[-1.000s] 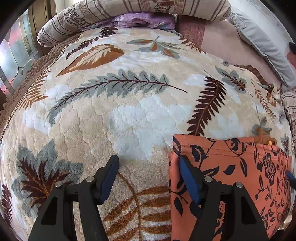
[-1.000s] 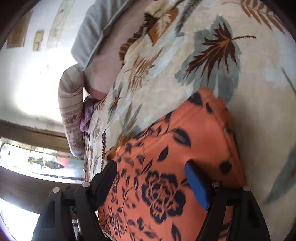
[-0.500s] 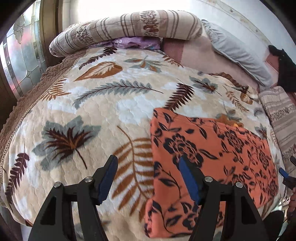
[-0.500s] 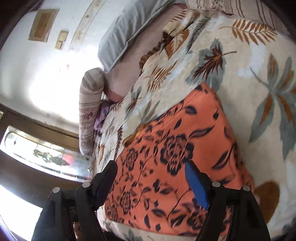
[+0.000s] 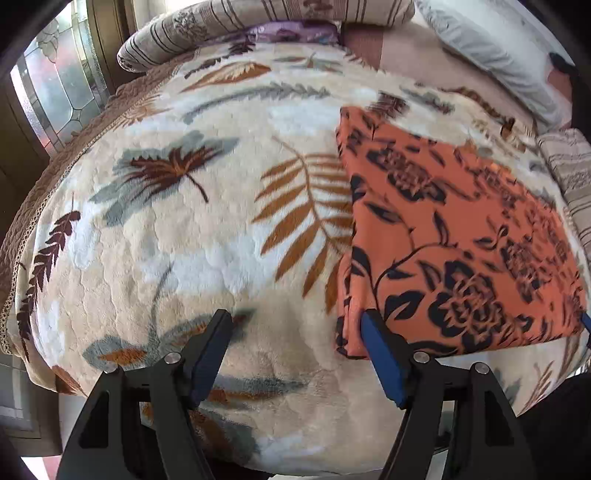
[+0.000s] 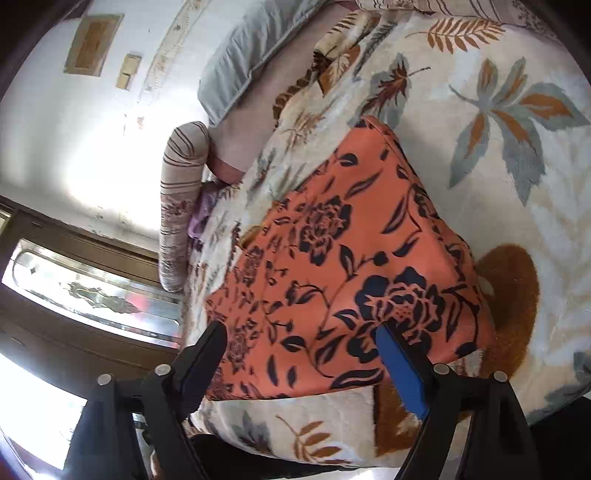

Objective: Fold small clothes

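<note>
An orange garment with a dark floral print (image 5: 454, 236) lies folded flat in a rectangle on the leaf-patterned blanket (image 5: 207, 236). It also shows in the right wrist view (image 6: 332, 273). My left gripper (image 5: 295, 350) is open and empty, just above the blanket at the garment's near left corner. My right gripper (image 6: 303, 362) is open and empty, over the garment's near edge. Neither gripper holds cloth.
A striped bolster (image 5: 258, 22) and a purple cloth (image 5: 291, 33) lie at the bed's far end. A grey pillow (image 5: 491, 51) lies at the back right. A leaded-glass window (image 5: 55, 85) stands to the left. The bed's front edge (image 5: 295, 465) is close below my left gripper.
Both grippers have pulled back from the garment toward the front edge of the bed. The garment now lies fully in view, flat and still. Both grippers stayed open.
</note>
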`<control>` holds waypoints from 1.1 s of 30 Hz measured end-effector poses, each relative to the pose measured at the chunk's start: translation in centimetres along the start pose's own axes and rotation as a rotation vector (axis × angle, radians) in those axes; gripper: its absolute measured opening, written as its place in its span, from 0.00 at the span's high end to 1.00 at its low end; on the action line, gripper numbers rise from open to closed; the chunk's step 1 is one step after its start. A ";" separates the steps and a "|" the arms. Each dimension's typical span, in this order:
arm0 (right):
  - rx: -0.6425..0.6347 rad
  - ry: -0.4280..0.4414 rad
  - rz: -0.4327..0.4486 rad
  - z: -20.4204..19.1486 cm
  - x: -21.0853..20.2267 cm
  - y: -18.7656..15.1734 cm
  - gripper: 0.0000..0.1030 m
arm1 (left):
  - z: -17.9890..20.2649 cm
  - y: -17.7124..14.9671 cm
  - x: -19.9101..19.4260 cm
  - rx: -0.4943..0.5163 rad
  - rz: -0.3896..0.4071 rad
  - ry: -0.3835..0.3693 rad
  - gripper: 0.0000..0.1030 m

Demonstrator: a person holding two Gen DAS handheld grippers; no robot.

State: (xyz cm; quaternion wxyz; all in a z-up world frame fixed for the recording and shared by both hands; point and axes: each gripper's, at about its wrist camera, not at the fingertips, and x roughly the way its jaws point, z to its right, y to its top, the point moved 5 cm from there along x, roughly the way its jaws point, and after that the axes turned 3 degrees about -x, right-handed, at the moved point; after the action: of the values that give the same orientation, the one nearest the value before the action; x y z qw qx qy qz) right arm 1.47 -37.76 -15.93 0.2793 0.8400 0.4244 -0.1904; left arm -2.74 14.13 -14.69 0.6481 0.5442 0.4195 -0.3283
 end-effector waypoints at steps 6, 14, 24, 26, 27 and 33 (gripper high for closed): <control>0.080 -0.051 0.083 1.2 -2.4 -0.7 0.19 | -0.4 0.8 -3.6 -0.009 0.101 0.028 0.27; 0.197 -0.059 0.063 4.0 -1.2 -1.5 0.19 | 0.7 -0.8 -0.7 0.059 -0.007 0.063 0.26; 0.240 0.043 0.074 1.6 -3.2 -4.1 0.18 | 2.4 1.2 -4.9 0.014 0.134 0.002 0.25; 0.262 0.051 0.038 1.5 -1.4 -5.0 0.18 | 4.0 1.8 -4.9 0.032 0.138 -0.015 0.25; 0.267 0.043 0.033 1.5 -0.7 -5.1 0.18 | 4.9 1.8 -4.8 0.043 0.134 -0.022 0.25; 0.296 0.028 0.046 1.9 1.2 -4.1 0.18 | 8.9 1.7 -4.1 0.066 0.114 -0.041 0.25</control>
State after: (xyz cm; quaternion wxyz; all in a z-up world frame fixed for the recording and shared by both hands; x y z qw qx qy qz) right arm -1.39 -36.23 -19.32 0.1504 0.8841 0.3764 -0.2326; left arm -1.38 5.64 -9.77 0.6559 0.5813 0.3637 -0.3155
